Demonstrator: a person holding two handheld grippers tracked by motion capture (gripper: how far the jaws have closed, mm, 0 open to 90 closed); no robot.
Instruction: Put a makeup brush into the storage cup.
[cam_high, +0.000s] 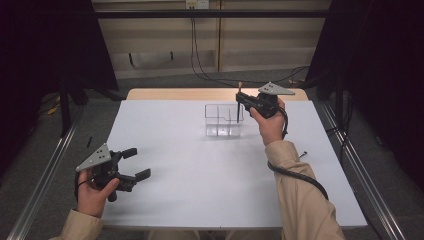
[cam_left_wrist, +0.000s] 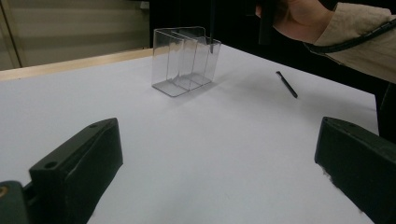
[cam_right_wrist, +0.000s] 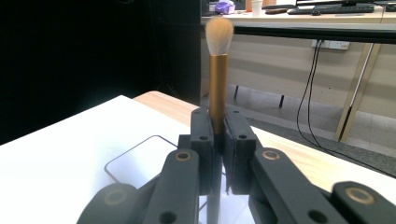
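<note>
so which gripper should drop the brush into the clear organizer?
Right. The right gripper is shut on the makeup brush, upright over the clear organizer. The left gripper is open, at the near edge.

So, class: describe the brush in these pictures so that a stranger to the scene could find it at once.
Start at the white table, then find the clear divided holder near its far edge. Just above it the right gripper is shut on the makeup brush, held upright with its dark handle reaching down into the holder. Its gold ferrule and pale bristle tuft distinguish it from the thin dark stick lying flat on the table.
</note>
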